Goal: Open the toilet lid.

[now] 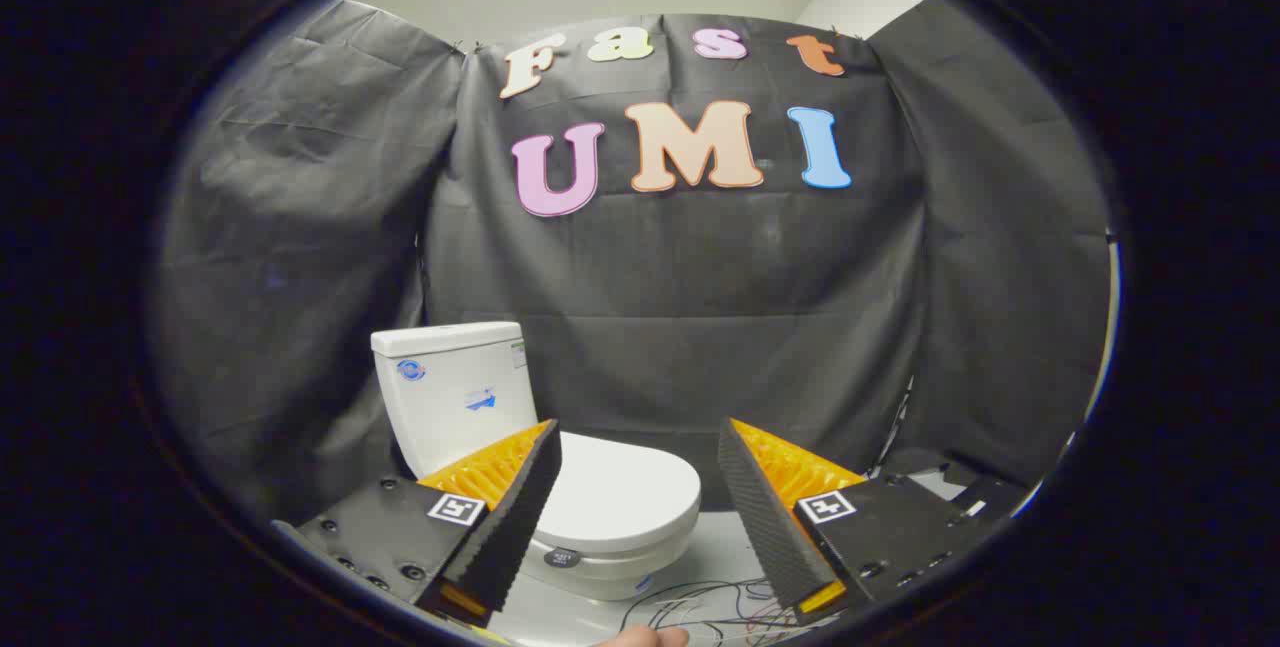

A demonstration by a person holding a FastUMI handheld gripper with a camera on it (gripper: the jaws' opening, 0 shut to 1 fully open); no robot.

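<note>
two fingers of gripper [640, 427] spread wide, holding nothing; toilet lid [620, 495] down, beyond them

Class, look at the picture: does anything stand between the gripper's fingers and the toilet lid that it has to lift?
Nothing visible does. The gripper is open, and the closed toilet lid lies just beyond its fingers, apart from them, with only open air between. The loose wires lie on the floor below the fingers, out of that path.
</note>
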